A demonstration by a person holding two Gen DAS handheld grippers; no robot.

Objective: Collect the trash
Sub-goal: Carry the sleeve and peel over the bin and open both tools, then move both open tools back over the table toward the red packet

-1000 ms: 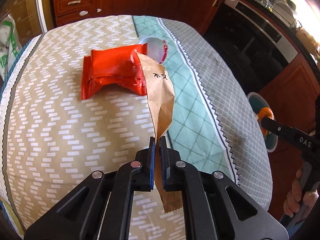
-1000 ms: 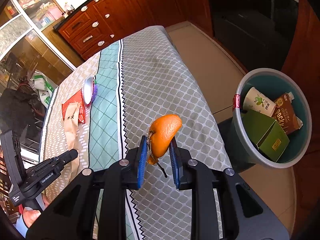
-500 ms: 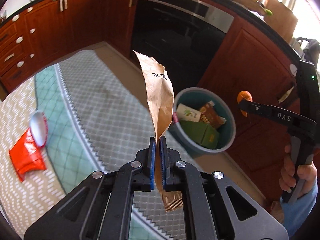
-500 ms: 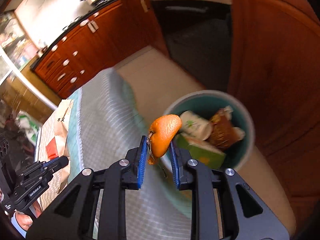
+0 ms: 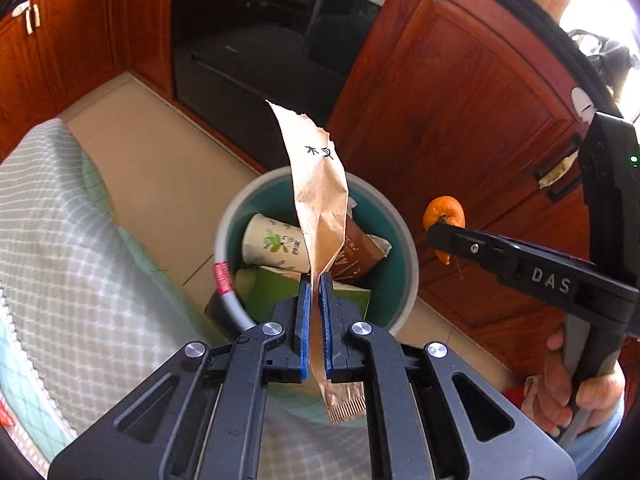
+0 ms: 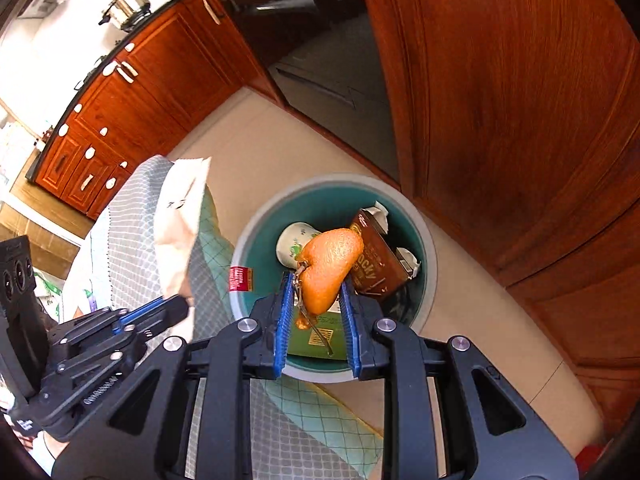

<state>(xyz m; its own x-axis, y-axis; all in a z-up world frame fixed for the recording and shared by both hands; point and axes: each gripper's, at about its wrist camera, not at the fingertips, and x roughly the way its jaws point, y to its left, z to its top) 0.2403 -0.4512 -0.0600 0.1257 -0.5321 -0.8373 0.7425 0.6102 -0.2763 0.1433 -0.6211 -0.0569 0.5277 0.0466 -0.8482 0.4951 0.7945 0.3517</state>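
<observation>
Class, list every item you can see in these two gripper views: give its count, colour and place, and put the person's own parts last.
Trash bin: one, grey outside and teal inside, on the floor beside the table.
Paper cup: one, white with green print, in the bin.
Brown carton: one, in the bin.
Green box: one, in the bin.
Paper wrapper: one, tan, in the left gripper.
Orange peel: one, orange, in the right gripper.
Tablecloth: one, grey and teal check, on the table.
Left gripper: black, blue pads, shut.
Right gripper: black, blue pads, shut.
Hand: one, holding the right gripper's handle.

Green box [image 5: 280, 288] in bin [image 5: 408, 248] mostly hidden (paper wrapper [image 5: 320, 200] in front); label unreadable.
</observation>
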